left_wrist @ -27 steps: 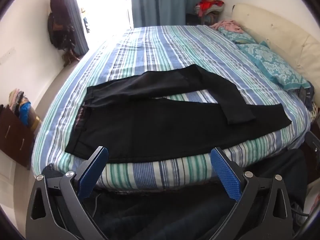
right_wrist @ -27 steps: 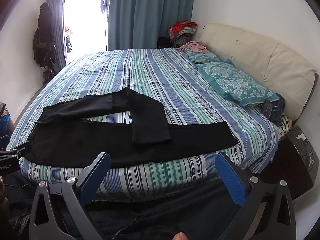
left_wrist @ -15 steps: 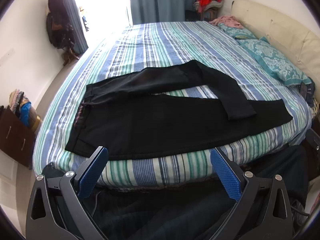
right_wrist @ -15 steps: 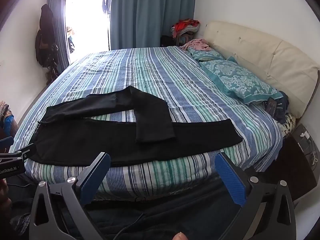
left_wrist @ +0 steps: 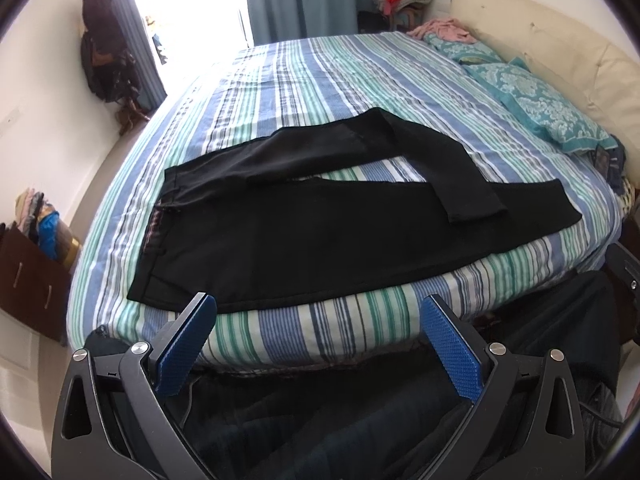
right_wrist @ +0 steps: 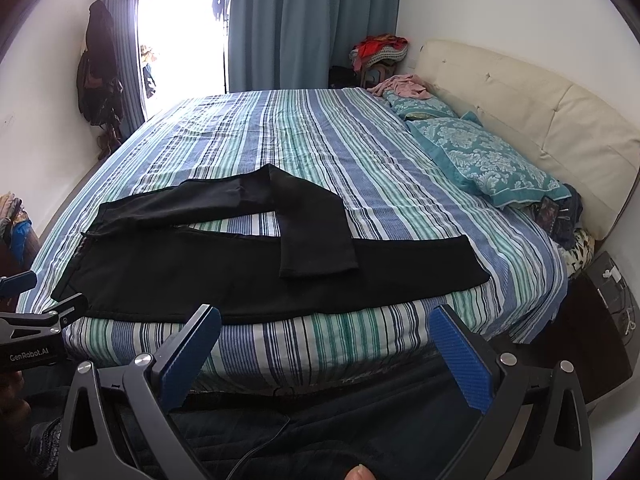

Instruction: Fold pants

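Both grippers idle: left gripper and right gripper have jaws wide, nothing between them, hovering off the near edge of the bed, angled down at it. Black pants lie flat near that edge, waistband at the left, one leg running straight right along the edge. Other leg goes out, then doubles back so its cuff lies across the straight leg, so it likely needs pulling out first. Neither gripper touches the fabric; the fold isn't started. Left gripper sits nearest the waistband corner, right nearer mid-leg, probably staged for a two-point grab. Teal pillow is well clear.
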The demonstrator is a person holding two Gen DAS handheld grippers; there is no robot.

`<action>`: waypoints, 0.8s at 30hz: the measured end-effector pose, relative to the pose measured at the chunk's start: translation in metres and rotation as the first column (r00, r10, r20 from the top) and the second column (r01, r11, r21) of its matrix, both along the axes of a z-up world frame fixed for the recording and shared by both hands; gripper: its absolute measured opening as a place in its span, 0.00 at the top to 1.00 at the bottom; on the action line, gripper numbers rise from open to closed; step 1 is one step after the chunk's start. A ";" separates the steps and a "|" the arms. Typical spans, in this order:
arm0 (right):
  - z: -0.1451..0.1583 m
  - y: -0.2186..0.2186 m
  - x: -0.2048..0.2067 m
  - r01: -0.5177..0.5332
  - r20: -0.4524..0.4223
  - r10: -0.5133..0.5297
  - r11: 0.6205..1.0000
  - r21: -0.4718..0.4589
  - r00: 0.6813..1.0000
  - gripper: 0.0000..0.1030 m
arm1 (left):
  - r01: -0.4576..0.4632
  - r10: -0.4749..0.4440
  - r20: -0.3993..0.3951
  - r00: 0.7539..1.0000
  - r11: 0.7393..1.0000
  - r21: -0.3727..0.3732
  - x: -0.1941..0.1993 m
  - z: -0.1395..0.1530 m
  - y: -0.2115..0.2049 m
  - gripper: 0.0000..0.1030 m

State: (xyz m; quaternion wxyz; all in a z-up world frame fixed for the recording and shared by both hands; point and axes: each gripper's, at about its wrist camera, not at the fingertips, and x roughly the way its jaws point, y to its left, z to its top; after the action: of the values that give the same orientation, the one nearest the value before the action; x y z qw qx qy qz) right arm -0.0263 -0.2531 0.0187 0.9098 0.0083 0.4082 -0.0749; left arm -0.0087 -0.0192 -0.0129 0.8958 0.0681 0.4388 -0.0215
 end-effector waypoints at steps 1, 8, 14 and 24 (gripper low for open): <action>0.000 0.001 0.000 -0.003 0.000 0.003 1.000 0.001 1.000 0.00 | 0.003 -0.003 -0.004 1.000 1.000 0.008 0.000 0.000 -0.001 0.01; 0.000 0.004 -0.001 -0.011 -0.001 0.011 1.000 0.000 1.000 0.00 | 0.021 -0.021 -0.009 1.000 1.000 0.011 -0.003 0.002 -0.003 0.01; -0.002 0.000 -0.001 0.004 -0.014 -0.003 1.000 0.011 1.000 0.00 | 0.034 -0.034 0.001 0.999 0.999 0.010 -0.002 0.002 -0.005 0.01; -0.005 -0.004 -0.005 0.011 -0.029 -0.010 1.000 0.018 1.000 0.00 | 0.048 -0.048 0.004 0.999 0.999 0.004 -0.004 0.001 -0.010 0.01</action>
State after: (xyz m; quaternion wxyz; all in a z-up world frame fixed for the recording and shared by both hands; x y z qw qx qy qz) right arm -0.0310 -0.2570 0.0139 0.9034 0.0177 0.4217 -0.0760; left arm -0.0128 -0.0288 -0.0116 0.8957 0.0805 0.4353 -0.0419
